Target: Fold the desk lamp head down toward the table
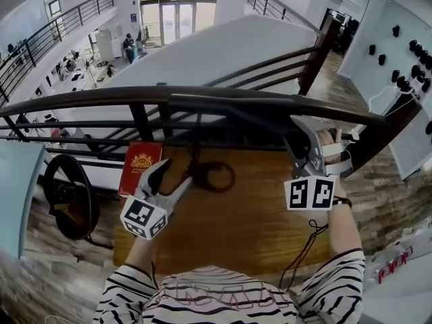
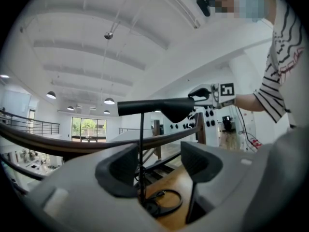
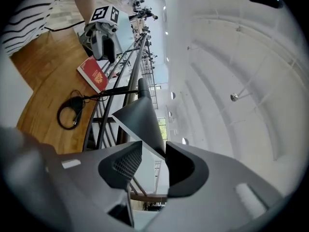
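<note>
The black desk lamp stands on the wooden table (image 1: 250,228). Its long flat head (image 1: 223,103) lies level, high above the round base (image 1: 214,176). My right gripper (image 1: 300,128) is at the head's right end. In the right gripper view the wedge-shaped end of the lamp head (image 3: 142,117) sits between the pads of the right gripper (image 3: 153,161), which press on it. My left gripper (image 1: 179,172) is low by the base. In the left gripper view the thin stem (image 2: 141,139) runs up between the spread jaws of the left gripper (image 2: 159,166), close to the left pad.
A red booklet (image 1: 140,167) lies at the table's far left corner. A dark metal railing (image 1: 88,123) runs along the table's far edge, with an open drop to a lower floor behind it. A thin cable (image 1: 307,245) trails off the table's right side.
</note>
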The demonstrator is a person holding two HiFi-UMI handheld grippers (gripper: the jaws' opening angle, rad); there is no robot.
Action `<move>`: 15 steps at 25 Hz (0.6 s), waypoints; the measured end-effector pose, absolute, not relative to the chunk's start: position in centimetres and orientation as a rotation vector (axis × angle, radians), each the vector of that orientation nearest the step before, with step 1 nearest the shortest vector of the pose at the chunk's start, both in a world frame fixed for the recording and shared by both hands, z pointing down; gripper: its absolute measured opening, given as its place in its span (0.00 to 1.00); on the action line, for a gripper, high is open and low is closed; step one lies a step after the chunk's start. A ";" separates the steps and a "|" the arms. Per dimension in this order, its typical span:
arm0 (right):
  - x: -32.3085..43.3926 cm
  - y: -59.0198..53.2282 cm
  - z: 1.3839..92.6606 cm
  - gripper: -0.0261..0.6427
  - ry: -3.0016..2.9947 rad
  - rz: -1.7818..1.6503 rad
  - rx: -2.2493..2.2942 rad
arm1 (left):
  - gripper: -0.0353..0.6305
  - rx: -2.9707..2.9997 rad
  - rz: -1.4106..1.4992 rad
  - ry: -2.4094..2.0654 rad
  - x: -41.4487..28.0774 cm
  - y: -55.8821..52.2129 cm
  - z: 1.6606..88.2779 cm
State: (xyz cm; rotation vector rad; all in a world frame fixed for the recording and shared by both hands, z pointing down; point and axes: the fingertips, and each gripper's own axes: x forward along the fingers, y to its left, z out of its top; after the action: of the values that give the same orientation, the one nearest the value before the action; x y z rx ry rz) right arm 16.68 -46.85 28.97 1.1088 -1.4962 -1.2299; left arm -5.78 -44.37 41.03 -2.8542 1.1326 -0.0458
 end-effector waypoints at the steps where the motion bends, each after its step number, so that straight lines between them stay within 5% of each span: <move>1: 16.8 -46.9 29.2 0.24 -1.506 -1.229 1.135 | 0.47 -2.855 -0.051 1.133 -5.7 -44.3 41.1; 15: 16.2 -47.8 41.2 0.20 -1.762 -1.007 1.376 | 0.47 -2.862 -0.100 1.139 -4.1 -44.8 42.0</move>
State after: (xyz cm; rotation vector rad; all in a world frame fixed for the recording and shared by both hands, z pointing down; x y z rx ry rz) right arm 16.19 -47.83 41.23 1.3762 -1.7623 -1.0074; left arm -4.14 -44.78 41.99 -2.8616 1.1393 -0.0997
